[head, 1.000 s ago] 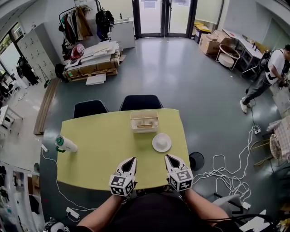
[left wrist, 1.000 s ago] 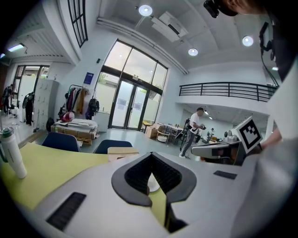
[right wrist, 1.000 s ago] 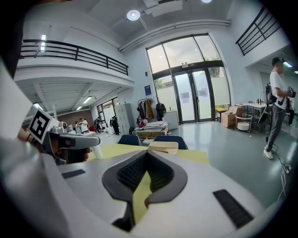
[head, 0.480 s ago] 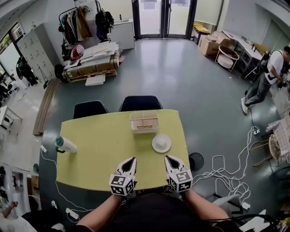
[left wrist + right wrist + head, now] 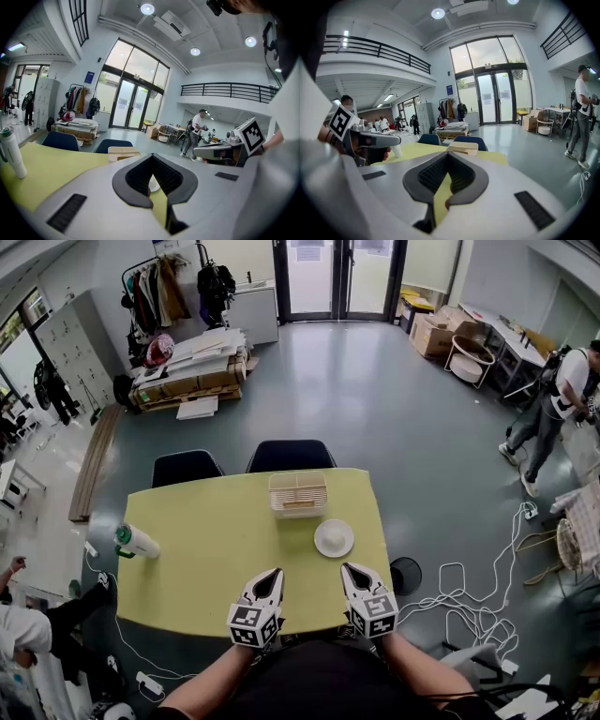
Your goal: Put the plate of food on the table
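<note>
A white round plate (image 5: 335,537) lies on the yellow-green table (image 5: 206,549), right of centre; I make out no food on it. My left gripper (image 5: 274,572) hovers over the table's near edge, shut and holding nothing. My right gripper (image 5: 347,566) sits level with it, just short of the plate, with its jaws together and also holding nothing. In the left gripper view a sliver of the plate (image 5: 153,184) shows between the closed left gripper's (image 5: 152,161) pads. The right gripper view shows only table through the right gripper's (image 5: 447,157) closed jaws.
A slatted wooden rack (image 5: 298,491) stands at the table's far edge, behind the plate. A white bottle with a green cap (image 5: 136,539) lies near the left edge. Two dark chairs (image 5: 291,452) are tucked in on the far side. Cables (image 5: 469,601) trail over the floor to the right.
Both grippers stay where they were. At the lower left of the head view a person has come into sight, and the person at the far right has stepped along.
</note>
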`<act>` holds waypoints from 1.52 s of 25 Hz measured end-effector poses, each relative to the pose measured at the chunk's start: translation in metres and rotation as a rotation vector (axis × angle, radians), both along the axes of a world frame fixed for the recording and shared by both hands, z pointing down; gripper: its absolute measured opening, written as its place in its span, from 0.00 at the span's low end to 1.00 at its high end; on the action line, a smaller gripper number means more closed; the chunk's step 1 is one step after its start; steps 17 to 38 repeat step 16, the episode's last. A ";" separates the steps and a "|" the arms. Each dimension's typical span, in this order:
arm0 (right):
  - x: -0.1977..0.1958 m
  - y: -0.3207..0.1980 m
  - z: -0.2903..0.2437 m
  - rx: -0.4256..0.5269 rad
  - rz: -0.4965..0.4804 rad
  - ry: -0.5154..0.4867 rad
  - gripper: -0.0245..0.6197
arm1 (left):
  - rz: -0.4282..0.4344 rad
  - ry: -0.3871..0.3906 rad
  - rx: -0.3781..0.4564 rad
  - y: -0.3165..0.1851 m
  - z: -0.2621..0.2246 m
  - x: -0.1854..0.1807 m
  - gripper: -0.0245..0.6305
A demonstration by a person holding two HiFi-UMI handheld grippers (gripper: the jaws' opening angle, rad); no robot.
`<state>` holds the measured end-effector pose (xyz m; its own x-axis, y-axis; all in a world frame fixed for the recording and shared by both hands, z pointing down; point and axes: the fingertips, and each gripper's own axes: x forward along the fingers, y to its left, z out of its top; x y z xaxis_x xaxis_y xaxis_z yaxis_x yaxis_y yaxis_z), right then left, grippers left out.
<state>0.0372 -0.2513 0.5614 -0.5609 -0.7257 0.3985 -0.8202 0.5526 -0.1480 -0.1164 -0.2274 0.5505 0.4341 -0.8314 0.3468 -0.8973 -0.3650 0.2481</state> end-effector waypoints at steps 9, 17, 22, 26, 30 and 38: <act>0.008 0.000 0.001 -0.004 0.012 -0.004 0.05 | -0.001 -0.003 -0.004 0.003 0.002 0.005 0.05; 0.008 0.000 0.001 -0.004 0.014 -0.005 0.05 | -0.002 0.002 -0.003 0.004 0.003 0.007 0.05; 0.008 0.000 0.001 -0.004 0.014 -0.005 0.05 | -0.002 0.002 -0.003 0.004 0.003 0.007 0.05; 0.008 0.000 0.001 -0.004 0.014 -0.005 0.05 | -0.002 0.002 -0.003 0.004 0.003 0.007 0.05; 0.008 0.000 0.001 -0.004 0.014 -0.005 0.05 | -0.002 0.002 -0.003 0.004 0.003 0.007 0.05; 0.008 0.000 0.001 -0.004 0.014 -0.005 0.05 | -0.002 0.002 -0.003 0.004 0.003 0.007 0.05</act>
